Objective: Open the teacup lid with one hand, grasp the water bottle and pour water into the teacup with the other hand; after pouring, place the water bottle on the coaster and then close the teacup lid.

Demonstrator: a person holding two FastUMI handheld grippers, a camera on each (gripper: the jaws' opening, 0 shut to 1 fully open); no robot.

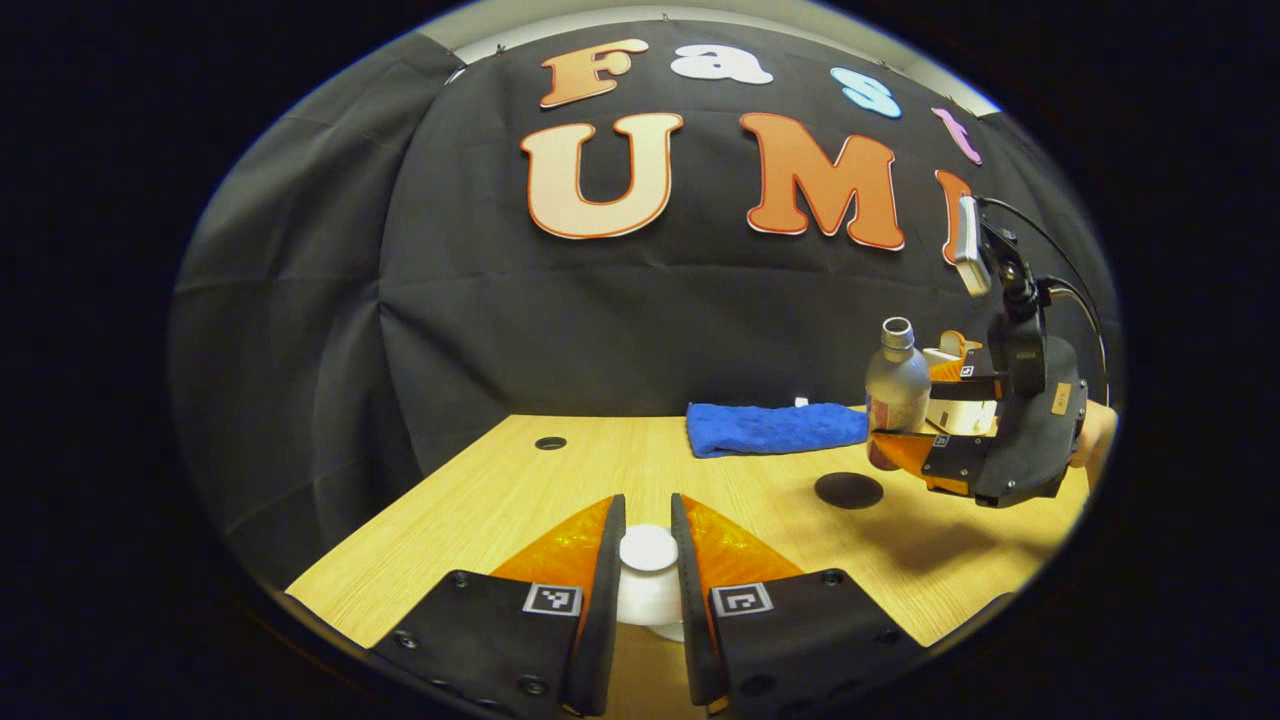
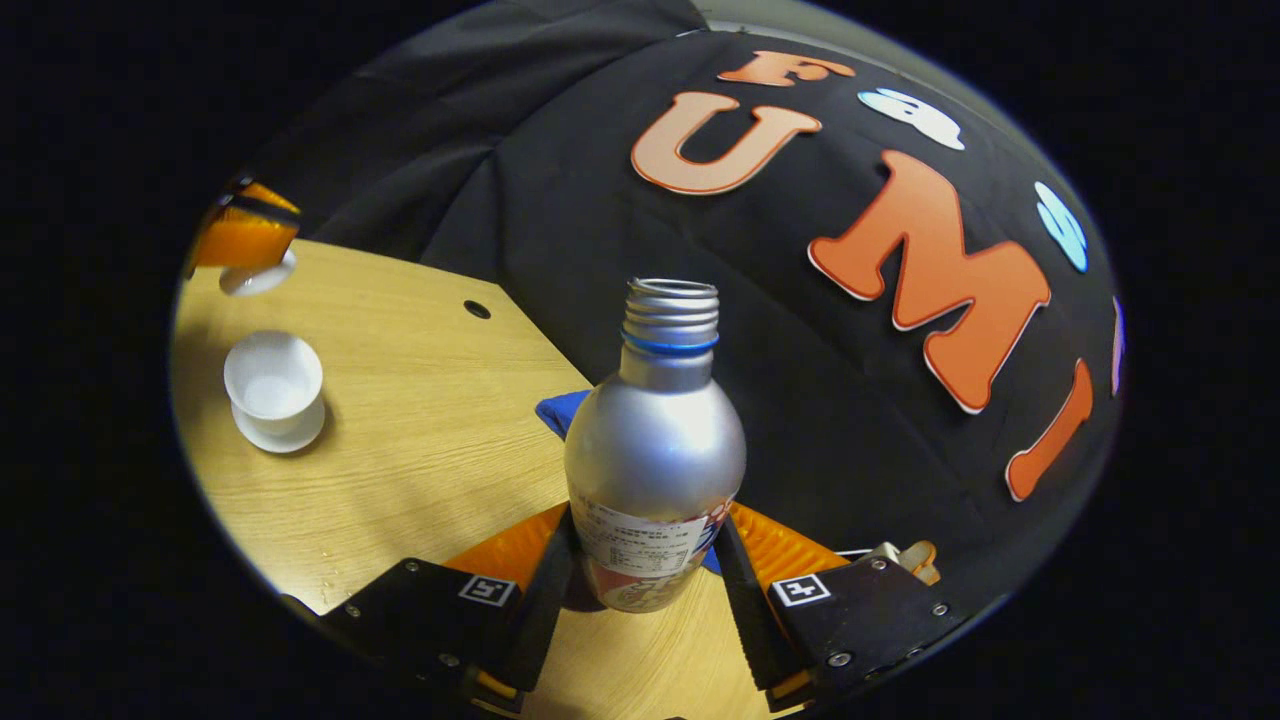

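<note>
The right gripper (image 2: 640,590) clamps the silver water bottle (image 2: 655,460), uncapped and upright above the table (image 2: 420,430); its label print is too small to read. The left gripper (image 1: 648,570) pinches the white lid (image 1: 647,550). The open teacup (image 2: 273,385) sits at nine o'clock in the right gripper view. In the left gripper view, the dark coaster (image 1: 848,490) lies at four o'clock, just before a blue cloth (image 1: 775,428).

The water bottle (image 2: 655,470) carries a printed label round its lower body, but the print is too small and blurred to read. Each gripper finger block bears a square black-and-white coded marker (image 2: 487,589), a pattern rather than writing. Nothing else on the wooden table (image 2: 420,430) bears any legible words or numbers.
</note>
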